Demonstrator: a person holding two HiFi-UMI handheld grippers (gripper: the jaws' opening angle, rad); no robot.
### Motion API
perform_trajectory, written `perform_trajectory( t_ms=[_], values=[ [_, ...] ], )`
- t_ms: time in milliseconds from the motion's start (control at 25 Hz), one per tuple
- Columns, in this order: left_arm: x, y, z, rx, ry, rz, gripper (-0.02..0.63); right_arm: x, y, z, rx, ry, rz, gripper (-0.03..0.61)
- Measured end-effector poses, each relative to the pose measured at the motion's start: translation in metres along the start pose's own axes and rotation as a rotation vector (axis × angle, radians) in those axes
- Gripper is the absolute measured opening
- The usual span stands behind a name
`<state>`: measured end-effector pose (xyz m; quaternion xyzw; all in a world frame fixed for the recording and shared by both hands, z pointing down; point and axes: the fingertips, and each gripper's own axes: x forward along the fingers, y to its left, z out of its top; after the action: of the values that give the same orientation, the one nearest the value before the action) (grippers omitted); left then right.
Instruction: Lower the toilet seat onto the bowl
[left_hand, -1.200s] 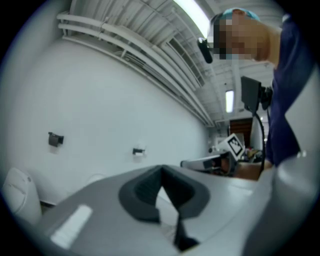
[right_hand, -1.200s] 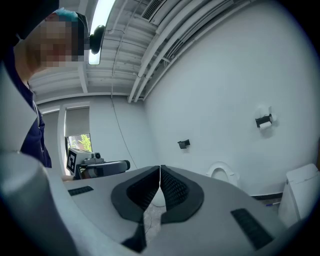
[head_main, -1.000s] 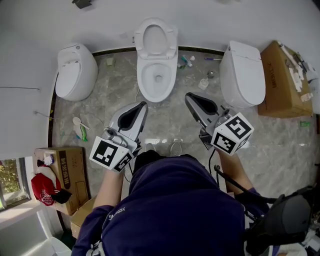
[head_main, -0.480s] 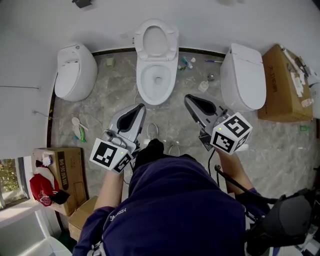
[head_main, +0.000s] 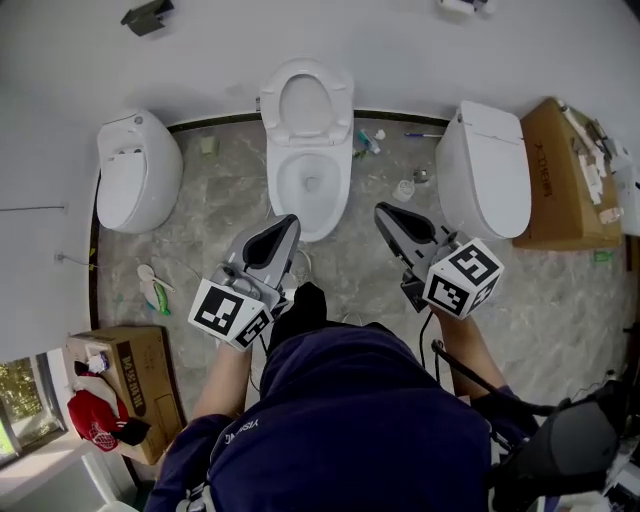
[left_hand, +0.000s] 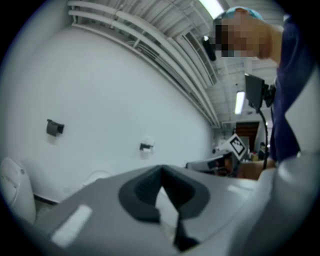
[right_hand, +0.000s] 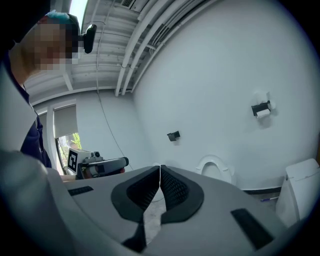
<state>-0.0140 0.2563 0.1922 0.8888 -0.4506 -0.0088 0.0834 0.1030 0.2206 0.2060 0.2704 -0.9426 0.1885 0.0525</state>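
At the upper centre of the head view, the white oval toilet seat (head_main: 304, 102) stands raised behind the white ceramic bowl (head_main: 310, 185), its long axis running top to bottom. Lower down, the left gripper (head_main: 286, 224) and right gripper (head_main: 384, 211) point at it, jaws closed together and empty.

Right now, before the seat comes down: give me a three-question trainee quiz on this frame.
1. True or false: the toilet seat of the middle toilet stands raised, not on the bowl.
2. The right tongs are: A) shut on the seat, B) shut and empty, C) wide open.
3. In the head view, what stands just right of the right-hand toilet?
Key: 1 true; 2 B; 3 a cardboard box.
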Motion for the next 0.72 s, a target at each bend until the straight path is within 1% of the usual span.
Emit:
perform_trajectory(
  t_ms=[160,440,720],
  values=[
    [0.023,0.048,0.005,-0.002,0.02,-0.029,0.003,0.05,-0.024,0.012,0.021,0.001,-0.02,0.008],
    [0.043,0.128,0.01,-0.016,0.057,-0.053,0.002,0.126,-0.056,0.033,0.043,0.0,-0.066,0.008],
    [0.058,0.187,0.01,-0.022,0.086,-0.08,0.002,0.178,-0.087,0.044,0.076,0.004,-0.122,0.008]
  ],
)
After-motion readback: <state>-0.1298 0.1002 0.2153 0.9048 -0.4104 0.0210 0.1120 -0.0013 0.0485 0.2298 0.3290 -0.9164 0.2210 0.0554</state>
